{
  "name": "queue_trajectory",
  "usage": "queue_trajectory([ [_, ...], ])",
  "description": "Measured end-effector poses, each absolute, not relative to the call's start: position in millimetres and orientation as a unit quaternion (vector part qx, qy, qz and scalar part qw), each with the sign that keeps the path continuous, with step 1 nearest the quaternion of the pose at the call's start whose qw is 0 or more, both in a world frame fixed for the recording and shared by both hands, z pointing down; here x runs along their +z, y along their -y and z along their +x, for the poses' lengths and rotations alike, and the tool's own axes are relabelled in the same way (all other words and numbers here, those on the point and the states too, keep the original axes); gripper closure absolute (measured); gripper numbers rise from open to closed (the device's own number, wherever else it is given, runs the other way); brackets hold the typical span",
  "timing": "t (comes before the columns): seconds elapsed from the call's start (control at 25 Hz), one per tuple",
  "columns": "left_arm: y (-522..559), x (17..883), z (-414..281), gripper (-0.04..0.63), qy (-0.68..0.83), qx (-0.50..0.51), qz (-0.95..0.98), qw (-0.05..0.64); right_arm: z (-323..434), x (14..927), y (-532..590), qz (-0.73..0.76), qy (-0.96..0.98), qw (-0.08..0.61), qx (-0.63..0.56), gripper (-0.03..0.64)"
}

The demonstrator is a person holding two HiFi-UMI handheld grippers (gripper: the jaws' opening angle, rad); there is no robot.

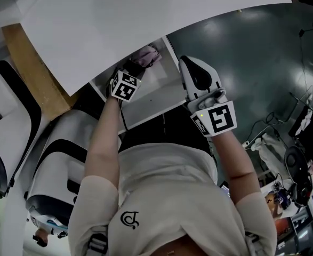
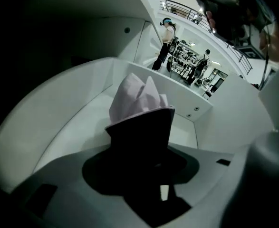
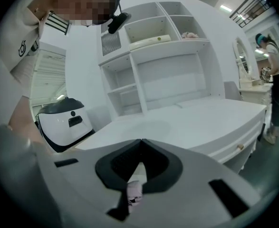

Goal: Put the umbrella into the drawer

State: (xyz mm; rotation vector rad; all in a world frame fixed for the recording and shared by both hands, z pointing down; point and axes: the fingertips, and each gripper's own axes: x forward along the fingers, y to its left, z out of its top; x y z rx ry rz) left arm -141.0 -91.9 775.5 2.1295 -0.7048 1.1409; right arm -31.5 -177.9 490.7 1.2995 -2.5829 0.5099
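The pink folded umbrella [image 1: 149,54] lies with its tip inside the open white drawer [image 1: 152,106] under the desk top. My left gripper [image 1: 139,65] reaches down into the drawer and is shut on the umbrella. In the left gripper view the pink fabric [image 2: 138,98] sticks out past the dark jaws, over the drawer's white inner wall [image 2: 58,122]. My right gripper [image 1: 188,64] hovers beside the drawer's right edge. Its jaw tips meet [image 3: 139,141] and are pressed on nothing. A small pale bit shows in the gap behind them; what it is I cannot tell.
The white desk top [image 1: 145,15] overhangs the drawer. A white and black machine [image 1: 55,159] stands left of the person's legs. Dark floor [image 1: 263,52] lies to the right. A white shelf unit [image 3: 153,46] rises behind the desk. People [image 2: 168,37] stand far off.
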Motion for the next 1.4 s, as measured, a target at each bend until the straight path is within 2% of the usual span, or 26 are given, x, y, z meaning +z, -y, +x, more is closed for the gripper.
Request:
queue_trajectory([
  [0.16, 89.6, 777.9, -136.9, 0.335, 0.276, 0.417, 0.801, 0.33, -29.1, 497.5, 169.5, 0.438, 0.873, 0.108, 0.187, 0.611],
  [0.24, 88.7, 773.6, -131.6, 0.248, 0.274, 0.406, 0.8, 0.346, -31.1, 496.5, 168.4, 0.432, 0.875, 0.111, 0.19, 0.611],
  [0.36, 98.2, 754.9, -133.0, 0.198, 0.307, 0.391, 0.801, 0.334, -37.3, 489.3, 166.4, 0.42, 0.881, 0.107, 0.192, 0.611],
  [0.64, 104.9, 691.1, -138.1, 0.199, 0.372, 0.35, 0.793, 0.331, -52.4, 462.4, 148.0, 0.361, 0.911, 0.114, 0.165, 0.611],
  [0.68, 102.5, 682.5, -137.8, 0.237, 0.375, 0.354, 0.791, 0.328, -52.6, 457.2, 146.3, 0.355, 0.914, 0.113, 0.16, 0.611],
  [0.8, 90.5, 650.8, -136.5, 0.484, 0.398, 0.348, 0.785, 0.324, -49.0, 440.5, 133.4, 0.343, 0.92, 0.112, 0.154, 0.611],
  [0.88, 88.1, 629.5, -135.5, 0.569, 0.414, 0.327, 0.787, 0.321, -48.6, 432.5, 126.6, 0.333, 0.925, 0.108, 0.15, 0.611],
  [1.16, 92.6, 558.3, -135.4, 0.583, 0.454, 0.273, 0.807, 0.261, -53.7, 402.2, 125.8, 0.306, 0.941, 0.089, 0.115, 0.611],
  [1.4, 104.2, 466.3, -147.5, 0.583, 0.512, 0.21, 0.814, 0.176, -62.3, 378.3, 130.0, 0.287, 0.95, 0.084, 0.087, 0.611],
])
